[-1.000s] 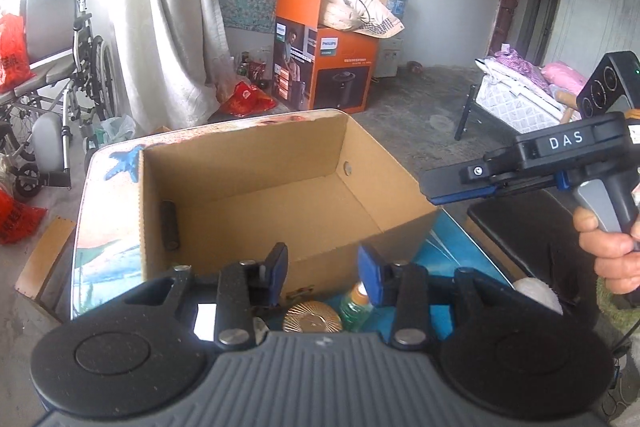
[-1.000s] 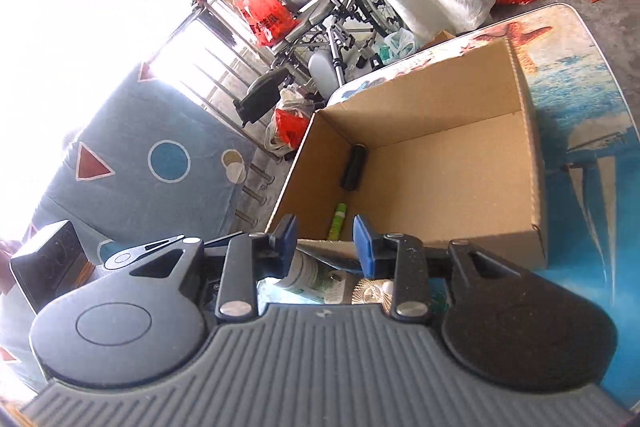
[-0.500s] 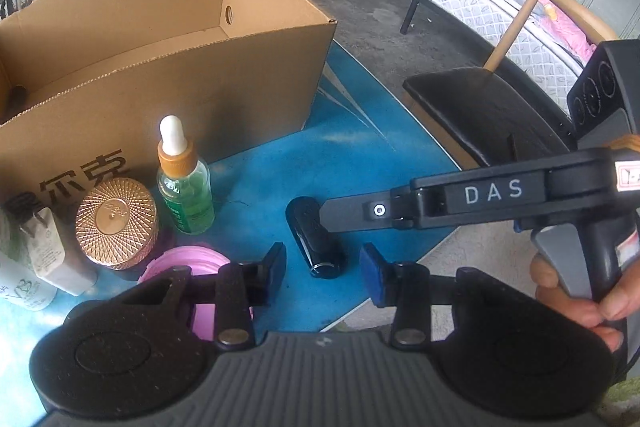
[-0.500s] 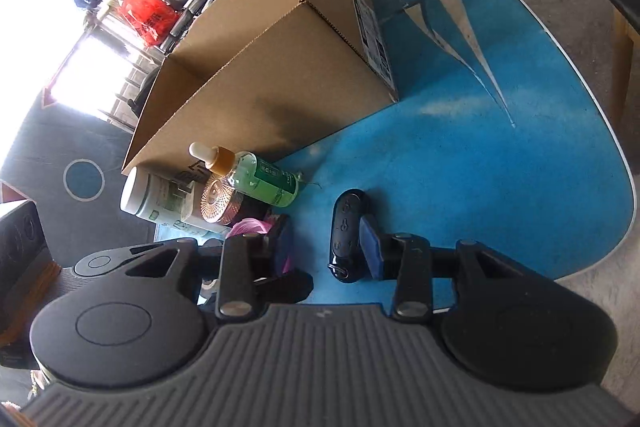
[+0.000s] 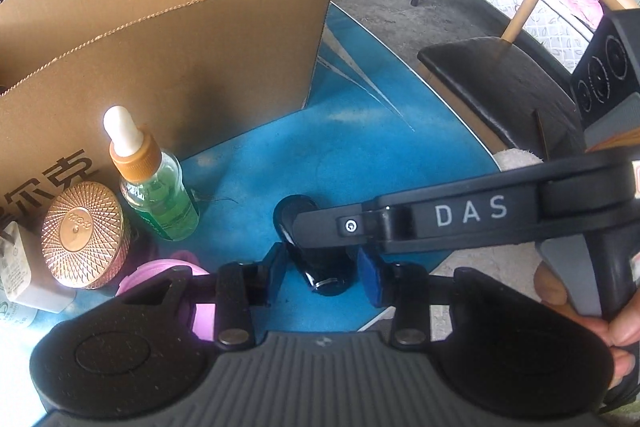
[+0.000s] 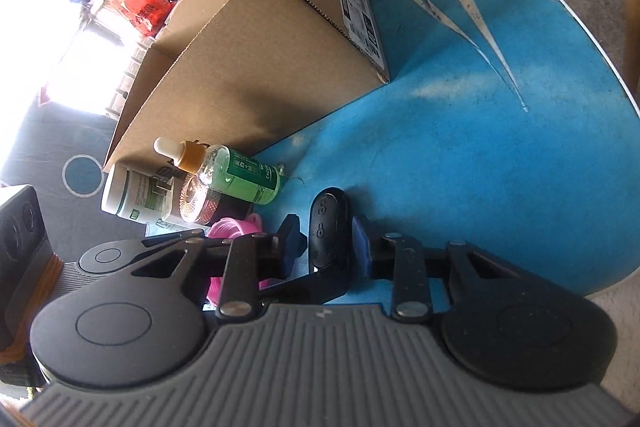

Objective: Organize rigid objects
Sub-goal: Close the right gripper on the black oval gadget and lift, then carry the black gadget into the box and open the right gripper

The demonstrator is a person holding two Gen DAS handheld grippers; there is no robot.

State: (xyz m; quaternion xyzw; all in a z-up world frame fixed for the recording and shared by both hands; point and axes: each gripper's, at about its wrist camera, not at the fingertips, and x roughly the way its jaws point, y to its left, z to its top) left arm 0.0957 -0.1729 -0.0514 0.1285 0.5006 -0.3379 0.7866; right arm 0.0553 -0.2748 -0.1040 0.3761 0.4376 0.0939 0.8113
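Both claws have dropped from above the open cardboard box (image 5: 168,39) to the cluster of things on the blue bench (image 5: 360,147) in front of it. At far left stand a white tub (image 6: 128,193) and a gold-lidded jar (image 5: 82,237), then a green dropper bottle (image 5: 158,187), upright and just beside the box wall, with a pink dish (image 6: 232,229) nearer the claws. The left claw (image 5: 320,277) hangs partly spread around the near end of a black remote (image 6: 326,227), pads not touching it. The right claw (image 6: 326,243) straddles the same remote and is closing, small gaps showing. Right of the remote the bench lies bare up to its curved edge, close by.
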